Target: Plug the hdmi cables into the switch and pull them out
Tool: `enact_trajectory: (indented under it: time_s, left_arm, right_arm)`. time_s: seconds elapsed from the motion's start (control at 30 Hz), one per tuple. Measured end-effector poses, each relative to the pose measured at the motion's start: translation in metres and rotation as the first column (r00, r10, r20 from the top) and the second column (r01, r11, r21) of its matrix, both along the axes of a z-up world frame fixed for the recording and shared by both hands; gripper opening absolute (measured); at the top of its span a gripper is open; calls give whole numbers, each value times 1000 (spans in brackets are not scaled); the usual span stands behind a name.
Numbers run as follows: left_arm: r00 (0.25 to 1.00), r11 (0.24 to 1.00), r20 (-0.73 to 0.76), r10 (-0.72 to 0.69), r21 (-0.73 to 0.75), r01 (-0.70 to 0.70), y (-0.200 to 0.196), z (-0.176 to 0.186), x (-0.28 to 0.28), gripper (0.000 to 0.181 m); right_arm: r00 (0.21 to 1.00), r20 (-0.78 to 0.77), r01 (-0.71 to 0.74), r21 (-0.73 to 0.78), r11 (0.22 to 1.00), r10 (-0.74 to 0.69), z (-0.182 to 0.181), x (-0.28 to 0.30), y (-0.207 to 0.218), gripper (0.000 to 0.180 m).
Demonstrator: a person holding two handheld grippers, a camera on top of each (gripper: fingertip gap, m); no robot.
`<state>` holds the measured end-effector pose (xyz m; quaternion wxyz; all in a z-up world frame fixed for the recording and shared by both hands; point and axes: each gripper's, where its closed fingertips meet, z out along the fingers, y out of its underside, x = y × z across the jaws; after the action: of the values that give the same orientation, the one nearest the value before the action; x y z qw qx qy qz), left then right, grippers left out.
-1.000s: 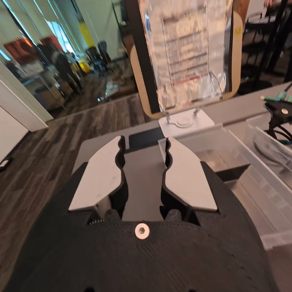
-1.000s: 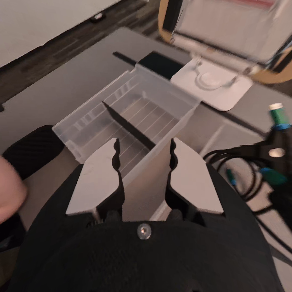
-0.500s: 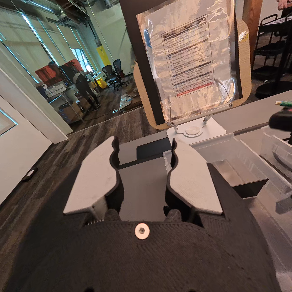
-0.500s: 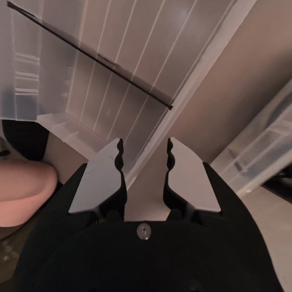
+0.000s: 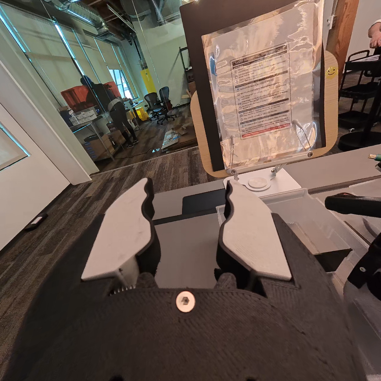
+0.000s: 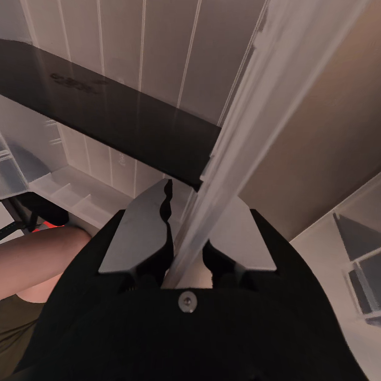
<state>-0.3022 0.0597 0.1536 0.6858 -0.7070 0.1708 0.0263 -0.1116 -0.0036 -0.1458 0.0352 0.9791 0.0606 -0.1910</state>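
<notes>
My left gripper [image 5: 188, 185] is open and empty above the grey table [image 5: 185, 247], left of a clear plastic bin [image 5: 288, 208]. My right gripper [image 6: 201, 188] straddles that bin's side wall [image 6: 257, 82]: the left finger is inside the bin, and the right finger shows dimly through the wall on the outside. Its jaws are drawn in on the wall. A green-collared HDMI plug [image 5: 376, 157] shows at the far right edge of the left wrist view. No switch is in view.
A black divider [image 6: 103, 115] crosses the bin. A second clear bin [image 6: 350, 247] stands to the right. A document stand [image 5: 266, 103] on a white base [image 5: 288, 183] is at the table's back. A black pad [image 5: 202, 202] lies ahead. A person's arm [image 6: 41, 257] is lower left.
My right gripper has dropped from above the table down onto the bin, and its jaws have narrowed around the side wall. My left gripper has stayed open and tilted up slightly.
</notes>
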Motion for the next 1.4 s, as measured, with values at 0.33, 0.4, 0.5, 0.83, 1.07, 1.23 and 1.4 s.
enact_trajectory:
  time_s: [0.33,0.4,0.5,0.83,1.07,1.23,1.4]
  left_arm:
    - [989,994,122,-84,83,74,-50,37,3,66]
    - [968,981,198,-157,142,130,-76,55,6,65]
    - [894,934,306,-327,252,255,-117,80,14,68]
    - [675,702,360,-644,-73,709,-135,27,106,92]
    - [665,396,428,-613,-562,726,-96,-122,247,95]
    - [702,321,423,-573,-672,667,-88,-186,293,95]
    - [765,284,252,-592,-824,491,-88,-244,295,106]
  right_arm:
    - [992,-123,-21,-58,998,14,51,-28,8,21]
    - [989,-138,-50,-8,999,49,84,-31,17,21]
    - [983,-164,-75,87,993,88,157,-24,31,21]
    - [978,-210,92,403,910,-6,388,162,-7,21]
    - [938,-103,344,416,842,-332,331,357,-85,21]
    - [847,-128,526,352,775,-517,243,454,-146,21]
    - [768,-50,627,257,735,-638,153,511,-197,21]
